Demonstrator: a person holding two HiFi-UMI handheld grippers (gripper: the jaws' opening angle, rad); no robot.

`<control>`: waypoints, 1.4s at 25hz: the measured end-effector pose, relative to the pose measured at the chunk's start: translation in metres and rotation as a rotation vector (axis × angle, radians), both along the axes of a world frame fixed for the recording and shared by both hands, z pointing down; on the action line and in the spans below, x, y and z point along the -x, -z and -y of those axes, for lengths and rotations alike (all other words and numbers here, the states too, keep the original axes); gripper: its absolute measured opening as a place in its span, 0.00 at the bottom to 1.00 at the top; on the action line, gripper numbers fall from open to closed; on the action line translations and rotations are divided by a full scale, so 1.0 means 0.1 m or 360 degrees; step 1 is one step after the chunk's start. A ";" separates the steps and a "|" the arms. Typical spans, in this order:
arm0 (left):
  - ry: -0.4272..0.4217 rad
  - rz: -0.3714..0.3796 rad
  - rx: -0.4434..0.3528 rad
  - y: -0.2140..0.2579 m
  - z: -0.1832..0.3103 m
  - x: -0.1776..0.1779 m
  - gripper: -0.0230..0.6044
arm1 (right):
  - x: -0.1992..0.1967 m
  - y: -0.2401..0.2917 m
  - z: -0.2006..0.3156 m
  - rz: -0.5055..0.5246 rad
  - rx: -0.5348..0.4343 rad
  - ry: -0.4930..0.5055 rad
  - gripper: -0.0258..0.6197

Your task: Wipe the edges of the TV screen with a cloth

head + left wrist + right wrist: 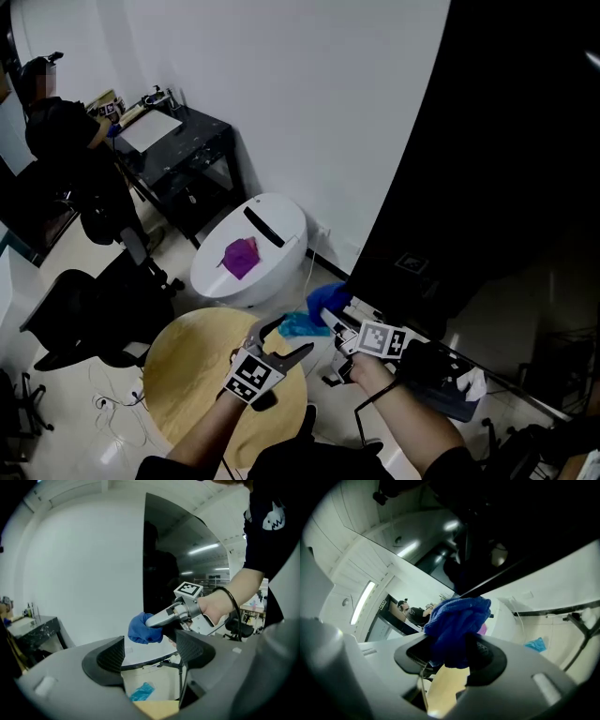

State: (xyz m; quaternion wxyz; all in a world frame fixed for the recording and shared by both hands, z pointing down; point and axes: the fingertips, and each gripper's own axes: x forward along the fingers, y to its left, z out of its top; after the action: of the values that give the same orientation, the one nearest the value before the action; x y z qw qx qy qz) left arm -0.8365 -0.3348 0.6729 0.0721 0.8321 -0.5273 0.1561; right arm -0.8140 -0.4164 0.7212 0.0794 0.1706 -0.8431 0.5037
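The TV screen [506,141] is a large black panel filling the right side of the head view, with its lower left corner near my grippers. My right gripper [336,309] is shut on a bunched dark blue cloth [327,299], held close to that corner. In the right gripper view the cloth [457,623] fills the gap between the jaws, with the screen's dark edge [511,569] just beyond. My left gripper [286,342] hangs open and empty over the round wooden table [187,375]. The left gripper view shows the cloth [143,629] ahead of its spread pads [110,656].
A white rounded unit [267,234] with a purple rag [240,256] on it stands by the wall. A teal wad [302,325] lies beyond the table. A person [56,131] sits at a black desk [187,150] at far left, with black office chairs [84,309] nearby.
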 end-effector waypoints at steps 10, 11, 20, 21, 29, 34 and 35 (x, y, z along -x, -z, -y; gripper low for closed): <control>-0.0070 0.0349 -0.0093 0.06 0.36 -0.08 0.69 | 0.18 0.46 -0.44 0.0131 -0.0083 0.0221 0.36; -0.0052 0.0335 -0.0113 0.08 0.37 -0.06 0.69 | 0.21 0.50 -0.47 0.0143 -0.0075 0.0236 0.36; -0.0033 0.0224 -0.0204 0.21 0.23 -0.05 0.49 | 0.18 0.60 -0.64 0.0182 0.0024 0.0266 0.39; -0.0036 0.0206 -0.0194 0.20 0.22 -0.07 0.46 | 0.16 0.60 -0.65 0.0178 0.0025 0.0260 0.40; 0.0083 -0.0145 -0.0042 -0.08 0.35 -0.02 0.33 | -0.13 0.52 -0.62 0.0069 -0.0121 0.0204 0.56; 0.0111 -0.0189 0.0031 -0.18 0.59 0.08 0.33 | -0.55 0.61 -0.52 0.0024 -0.0239 0.0086 0.56; 0.0106 -0.0168 0.0032 -0.18 0.63 0.08 0.33 | -0.65 0.64 -0.50 0.0012 -0.0277 0.0071 0.55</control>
State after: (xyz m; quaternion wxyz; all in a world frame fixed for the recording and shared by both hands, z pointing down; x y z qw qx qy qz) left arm -0.8444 -0.3983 0.6912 0.1134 0.8204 -0.5485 0.1147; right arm -0.7487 -0.3660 0.6574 0.0724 0.1562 -0.8875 0.4273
